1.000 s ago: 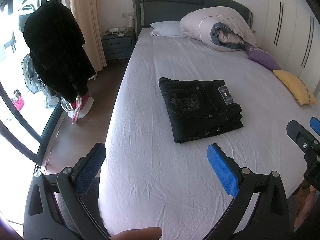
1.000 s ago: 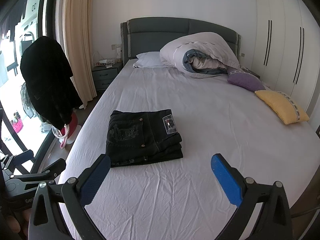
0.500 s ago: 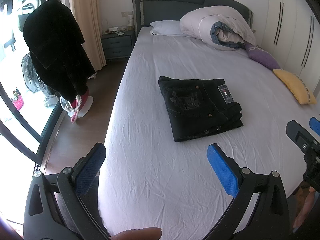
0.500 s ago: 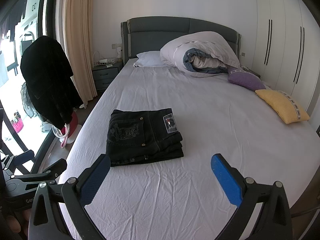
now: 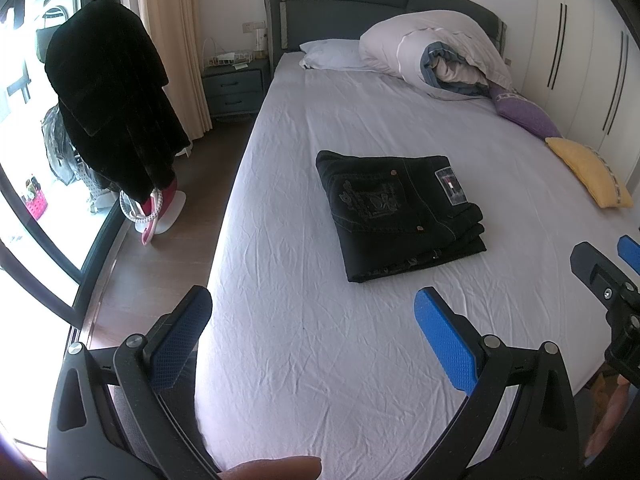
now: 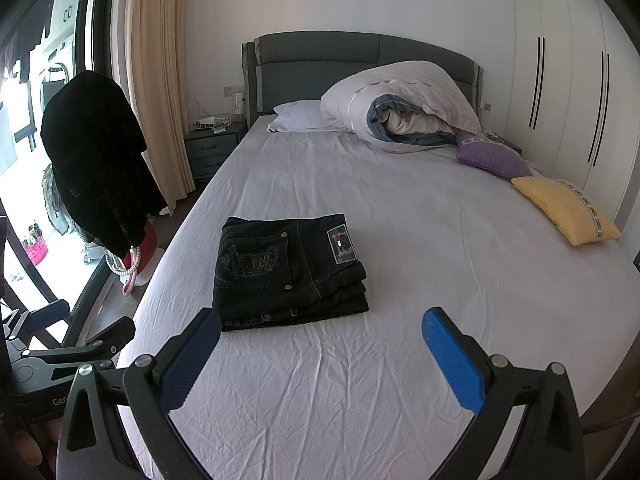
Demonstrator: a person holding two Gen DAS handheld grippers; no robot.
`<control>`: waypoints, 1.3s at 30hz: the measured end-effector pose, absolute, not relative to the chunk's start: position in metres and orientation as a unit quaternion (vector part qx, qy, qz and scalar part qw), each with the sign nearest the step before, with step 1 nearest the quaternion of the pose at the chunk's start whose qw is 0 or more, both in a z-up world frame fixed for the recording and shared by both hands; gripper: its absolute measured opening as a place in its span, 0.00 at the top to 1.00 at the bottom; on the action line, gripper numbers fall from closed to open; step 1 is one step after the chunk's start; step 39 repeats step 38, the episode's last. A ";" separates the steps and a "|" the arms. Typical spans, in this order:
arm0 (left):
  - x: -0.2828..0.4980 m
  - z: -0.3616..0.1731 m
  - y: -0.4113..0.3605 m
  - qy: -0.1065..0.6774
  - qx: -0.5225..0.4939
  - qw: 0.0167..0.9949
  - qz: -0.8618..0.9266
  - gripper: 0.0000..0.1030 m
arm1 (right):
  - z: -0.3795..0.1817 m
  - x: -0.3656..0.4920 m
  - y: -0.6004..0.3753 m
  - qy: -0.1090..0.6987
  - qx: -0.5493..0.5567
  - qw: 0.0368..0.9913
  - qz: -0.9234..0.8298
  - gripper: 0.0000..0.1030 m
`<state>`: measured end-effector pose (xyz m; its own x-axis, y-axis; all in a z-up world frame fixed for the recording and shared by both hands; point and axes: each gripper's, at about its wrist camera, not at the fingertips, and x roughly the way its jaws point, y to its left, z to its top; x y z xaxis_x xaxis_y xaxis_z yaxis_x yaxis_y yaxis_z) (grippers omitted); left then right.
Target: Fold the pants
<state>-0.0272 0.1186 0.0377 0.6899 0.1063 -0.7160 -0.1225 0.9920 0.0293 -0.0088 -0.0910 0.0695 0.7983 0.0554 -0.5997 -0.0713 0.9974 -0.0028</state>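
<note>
2 grippers hang over the foot end of the bed (image 5: 304, 360), both with their blue-padded fingers spread wide and nothing between them. The left gripper (image 5: 312, 332) sits above the bed's left edge near the foot corner, its left pad over the strip of wooden floor (image 5: 168, 264) and its right pad over the sheet. The right gripper (image 6: 320, 344) is held further toward the middle of the foot edge; in the left wrist view part of it shows at the right border (image 5: 608, 280).

The pants (image 6: 286, 270) lie folded into a compact black rectangle on the white sheet, toward the left edge of the bed and roughly halfway between foot and headboard, well apart from both grippers. The back pocket with its embroidery faces up, the brand patch (image 6: 342, 246) sits at the rectangle's far right corner, and the stacked folded layers show along the right side.

At the head end a white pillow (image 6: 298, 116) lies beside a bundled duvet (image 6: 400, 104). Along the right edge of the bed a purple cushion (image 6: 490, 156) and a yellow cushion (image 6: 564, 210) lie near each other. Off the bed's left edge stand a nightstand (image 6: 212, 148) and a dark coat (image 6: 96, 156) hanging by the window
</note>
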 end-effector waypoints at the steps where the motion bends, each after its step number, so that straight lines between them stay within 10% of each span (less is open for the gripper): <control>1: -0.027 0.038 0.119 0.389 -0.010 0.919 0.062 0.00 | 0.070 -0.009 -0.091 0.316 -0.013 0.948 0.033 0.00; 39: -0.038 0.032 0.114 0.392 -0.024 0.918 0.053 0.00 | 0.068 -0.019 -0.092 0.325 -0.005 0.945 0.036 0.00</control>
